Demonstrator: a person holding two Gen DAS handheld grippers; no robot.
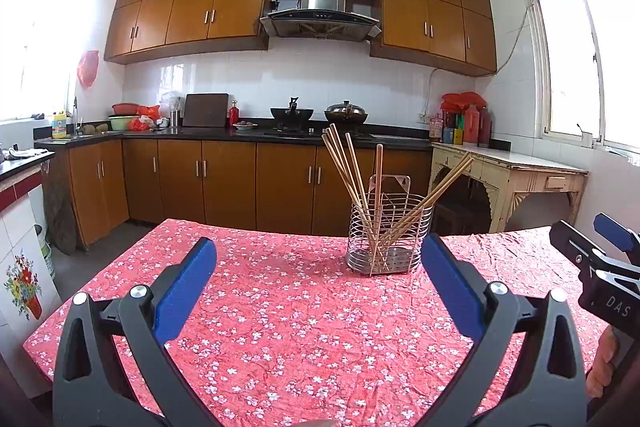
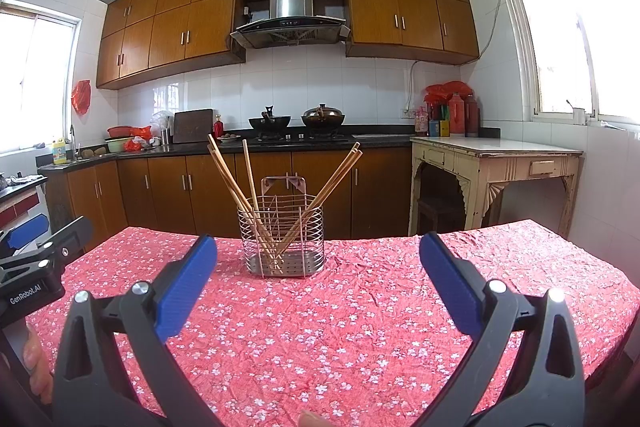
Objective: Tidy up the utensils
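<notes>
Both the left gripper [image 1: 318, 267] and right gripper [image 2: 318, 267] were wide apart and held nothing. All chopsticks [image 2: 256, 203] stood in the wire holder [image 2: 282, 243] at twelve o'clock, so the job looked nearly done, with no loose ones left to fetch.

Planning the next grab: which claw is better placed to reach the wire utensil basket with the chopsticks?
Right, probably. In the right wrist view the metal wire utensil basket holding wooden chopsticks sits nearly between the open right claw fingers; for the open left claw it lies off-centre.
</notes>
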